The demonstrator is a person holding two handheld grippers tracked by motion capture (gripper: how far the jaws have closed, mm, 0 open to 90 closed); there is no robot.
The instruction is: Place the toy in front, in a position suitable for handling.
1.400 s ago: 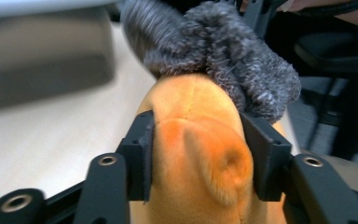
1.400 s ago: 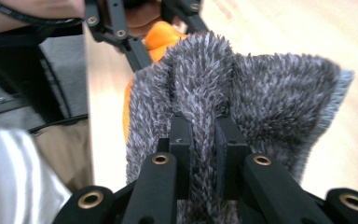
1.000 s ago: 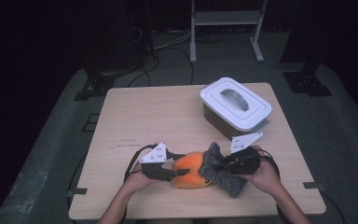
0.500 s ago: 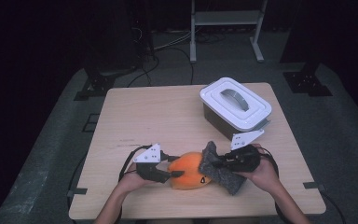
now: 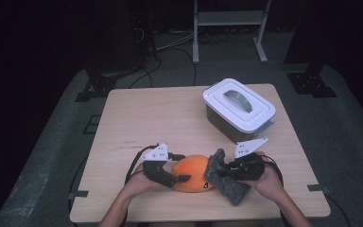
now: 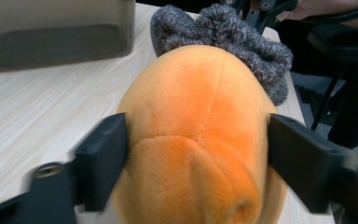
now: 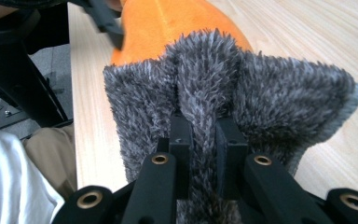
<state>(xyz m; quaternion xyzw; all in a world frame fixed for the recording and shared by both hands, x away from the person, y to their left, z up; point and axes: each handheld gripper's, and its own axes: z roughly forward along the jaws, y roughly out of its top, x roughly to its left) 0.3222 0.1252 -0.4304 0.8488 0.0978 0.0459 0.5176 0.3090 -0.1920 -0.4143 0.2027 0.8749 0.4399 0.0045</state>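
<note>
On pale wooden table, near front edge: orange plush loose between left gripper jaws, just opening; right gripper pinching grey fuzzy cloth. Re-clamp plush before pulling cloth straight.

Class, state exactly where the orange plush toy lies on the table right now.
In the high view, the orange plush toy lies at the table's near edge, between the left gripper and the grey fuzzy cloth.
</note>
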